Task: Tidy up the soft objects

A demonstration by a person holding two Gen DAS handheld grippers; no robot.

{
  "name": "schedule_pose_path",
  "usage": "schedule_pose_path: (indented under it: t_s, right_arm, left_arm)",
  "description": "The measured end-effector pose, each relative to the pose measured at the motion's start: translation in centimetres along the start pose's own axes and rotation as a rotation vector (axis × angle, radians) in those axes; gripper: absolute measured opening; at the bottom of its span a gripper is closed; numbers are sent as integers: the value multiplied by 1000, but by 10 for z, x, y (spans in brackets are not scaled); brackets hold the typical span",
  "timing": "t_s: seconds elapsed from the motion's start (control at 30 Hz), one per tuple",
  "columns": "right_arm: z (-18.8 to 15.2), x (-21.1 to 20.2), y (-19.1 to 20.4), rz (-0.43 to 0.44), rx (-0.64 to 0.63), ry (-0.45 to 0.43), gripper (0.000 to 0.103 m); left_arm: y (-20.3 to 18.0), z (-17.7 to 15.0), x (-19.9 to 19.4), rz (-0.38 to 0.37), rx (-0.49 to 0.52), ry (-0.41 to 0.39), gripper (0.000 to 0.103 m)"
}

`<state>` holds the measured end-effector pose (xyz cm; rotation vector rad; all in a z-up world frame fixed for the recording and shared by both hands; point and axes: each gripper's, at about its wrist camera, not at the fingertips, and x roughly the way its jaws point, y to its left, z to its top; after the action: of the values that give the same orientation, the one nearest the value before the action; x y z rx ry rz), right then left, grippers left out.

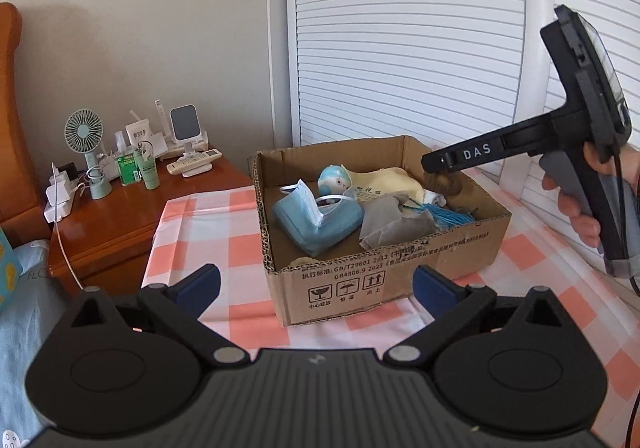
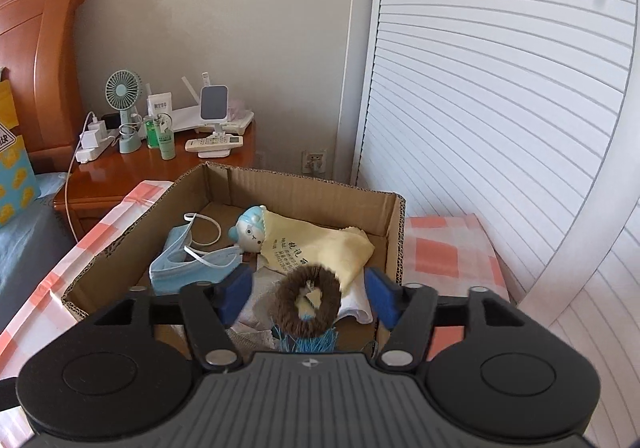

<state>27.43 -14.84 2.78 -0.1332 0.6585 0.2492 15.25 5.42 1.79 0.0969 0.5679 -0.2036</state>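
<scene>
Checked surface carries the box, centre frame. Right hand-held gripper gapes around the scrunchie, gripping nothing; left hand-held gripper gapes empty. Release looks done; next, withdraw clear.

I've got the open cardboard box in front of me, soft things heaped inside. At nine o'clock a pale blue face mask lies crumpled, white ear loops loose. Toward twelve, a small blue-hooded plush head rests against a yellow cloth with printed lettering. Nearest me, at six, a fuzzy brown hair tie lies flat atop grey fabric and blue fringe.
</scene>
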Motion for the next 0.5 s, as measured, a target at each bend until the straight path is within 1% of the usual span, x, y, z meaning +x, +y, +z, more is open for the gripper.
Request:
schedule_pose_path:
  t_s: [0.03,0.13,0.2,0.3,0.4,0.5]
  right_arm:
    - [-1,-1,1,-3,3,-1,86]
    - [-9,-12,5,-11,7,6,98]
    - [-14,-21,9,-30,7,18,102]
    - [-22,-36,15,-63,12,49,103]
    - [-31,-50,22,-122,27,100,103]
    - [-41,-64,29,-169,57,136,103]
  left_arm:
    - [0,-1,-2,6,-3,-3,102]
    - [1,-1,-6,6,-27,-4,102]
    - [2,-2,-8,15,-38,-8,102]
    - [3,0,-9,38,-57,-4,102]
    - [5,1,-13,44,-74,-7,102]
    - [3,5,-17,70,-83,13,102]
